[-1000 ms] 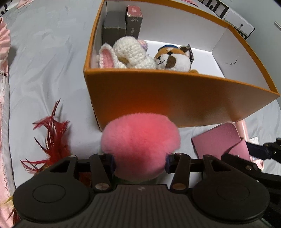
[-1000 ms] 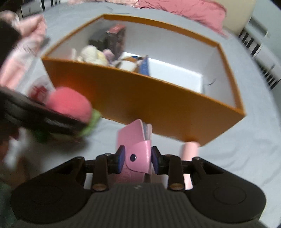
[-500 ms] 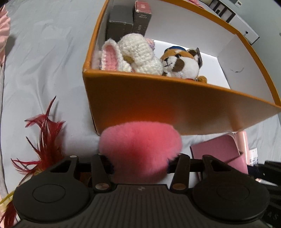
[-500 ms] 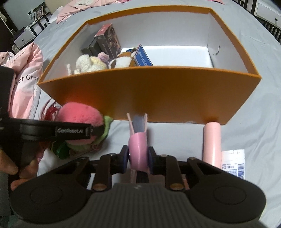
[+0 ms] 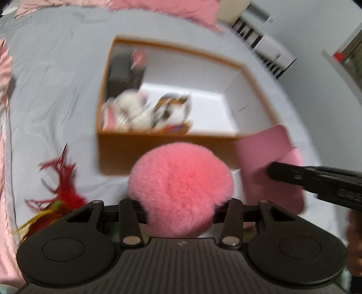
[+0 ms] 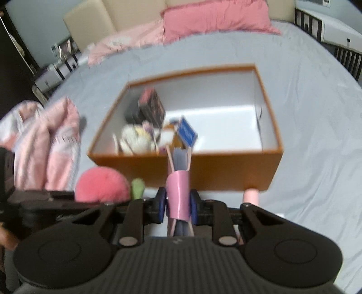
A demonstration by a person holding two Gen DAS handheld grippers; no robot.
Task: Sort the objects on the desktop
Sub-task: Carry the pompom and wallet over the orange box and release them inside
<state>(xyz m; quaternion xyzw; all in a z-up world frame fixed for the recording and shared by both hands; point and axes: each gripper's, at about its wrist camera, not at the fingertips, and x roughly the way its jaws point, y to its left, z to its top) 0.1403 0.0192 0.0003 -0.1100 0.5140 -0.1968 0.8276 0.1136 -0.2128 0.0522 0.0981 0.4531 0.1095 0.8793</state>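
Observation:
My left gripper (image 5: 179, 201) is shut on a fluffy pink pom-pom (image 5: 181, 187), held above the grey sheet just before the near wall of the orange box (image 5: 172, 147). My right gripper (image 6: 177, 204) is shut on a pink wallet (image 6: 177, 192), held upright on edge in front of the box (image 6: 226, 169). The wallet also shows at the right of the left wrist view (image 5: 269, 162). The pom-pom shows left of it in the right wrist view (image 6: 101, 184). The box holds plush toys (image 5: 144, 113), dark cartons (image 6: 150, 108) and a blue card pack (image 6: 186, 133).
A red feather toy (image 5: 65, 194) lies on the sheet to the left. A pink tube (image 6: 251, 195) lies by the box's near right corner. Pink clothing (image 6: 45, 140) is bunched at the left; pink pillows (image 6: 215, 18) lie behind the box.
Both grippers have risen with their loads, so the box now sits lower and farther away and more of its inside shows. The wallet has come up level with the box's front rim.

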